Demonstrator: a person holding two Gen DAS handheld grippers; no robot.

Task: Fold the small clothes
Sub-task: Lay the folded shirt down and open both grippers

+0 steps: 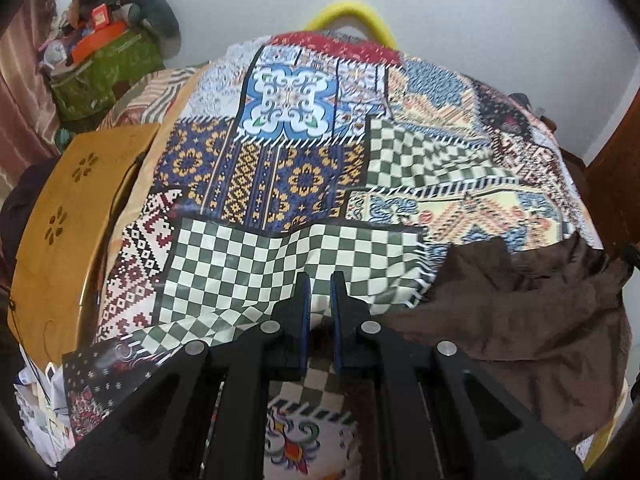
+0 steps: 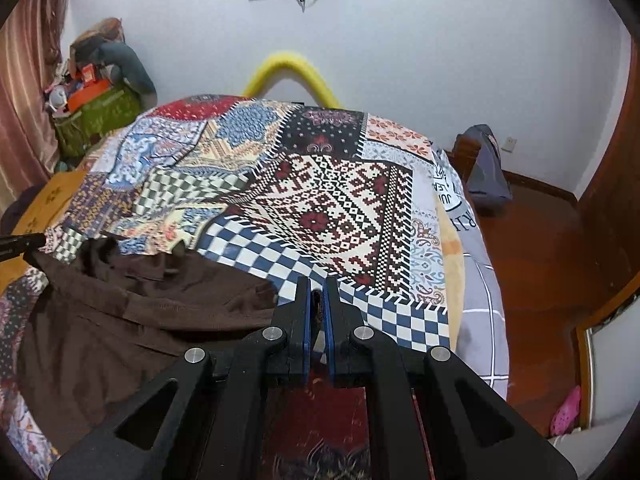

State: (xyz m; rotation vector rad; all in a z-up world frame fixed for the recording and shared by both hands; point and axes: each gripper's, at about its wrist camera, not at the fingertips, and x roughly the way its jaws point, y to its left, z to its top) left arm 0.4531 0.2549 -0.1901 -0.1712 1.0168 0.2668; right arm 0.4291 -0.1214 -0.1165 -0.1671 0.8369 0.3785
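- The brown garment (image 2: 132,312) lies crumpled on the patchwork bedspread (image 2: 320,200).
- Left tongs (image 1: 320,280), just left of the garment, nearly closed, empty.
- Right tongs (image 2: 319,284), at the garment's right edge, closed, pinching something dark and unclear.

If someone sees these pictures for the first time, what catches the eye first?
The patchwork cover, spread over the whole bed, stands out first. A crumpled brown garment lies on its near edge, left of the right claw. A yellow hoop rises behind the bed, against the white wall.
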